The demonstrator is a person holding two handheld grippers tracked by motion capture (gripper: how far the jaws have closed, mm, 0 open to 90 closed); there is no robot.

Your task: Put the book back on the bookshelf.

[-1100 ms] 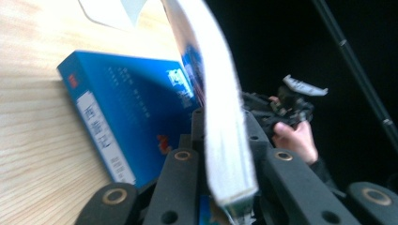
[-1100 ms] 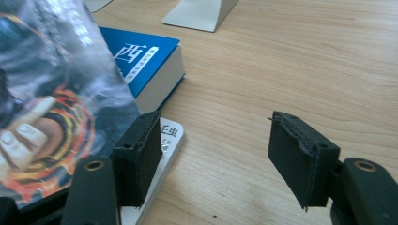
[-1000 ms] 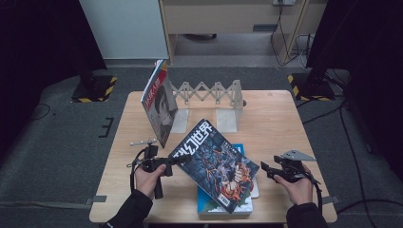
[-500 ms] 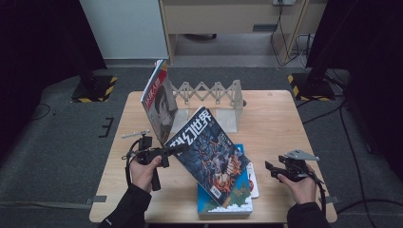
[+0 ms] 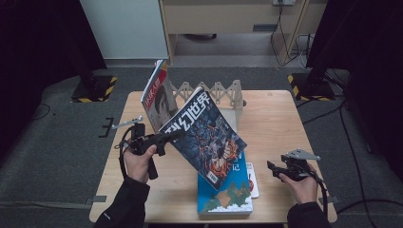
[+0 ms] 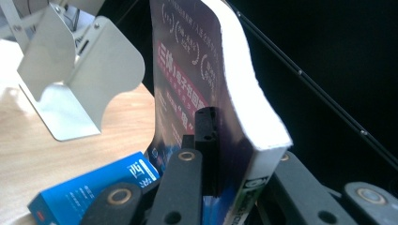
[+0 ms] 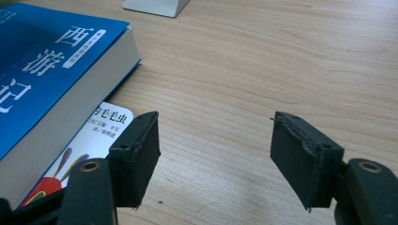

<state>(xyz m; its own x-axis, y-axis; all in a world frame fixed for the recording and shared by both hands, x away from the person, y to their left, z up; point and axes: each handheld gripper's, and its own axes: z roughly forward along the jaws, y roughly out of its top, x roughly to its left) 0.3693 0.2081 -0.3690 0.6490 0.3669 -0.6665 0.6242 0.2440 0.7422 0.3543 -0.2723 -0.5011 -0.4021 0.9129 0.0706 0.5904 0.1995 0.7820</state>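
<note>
Black jaws of the left gripper clamp a tilted magazine above the blue book, while the right gripper gapes empty.

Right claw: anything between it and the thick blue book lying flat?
In the right gripper view, the open right claw hovers over bare wooden table. Between it and the thick blue book lies a thin white picture booklet, tucked under that book.

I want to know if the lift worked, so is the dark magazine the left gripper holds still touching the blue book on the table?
Cannot tell. In the high view the magazine overlaps the blue book, hiding its lower corner; the left gripper view cuts that edge off.
</note>
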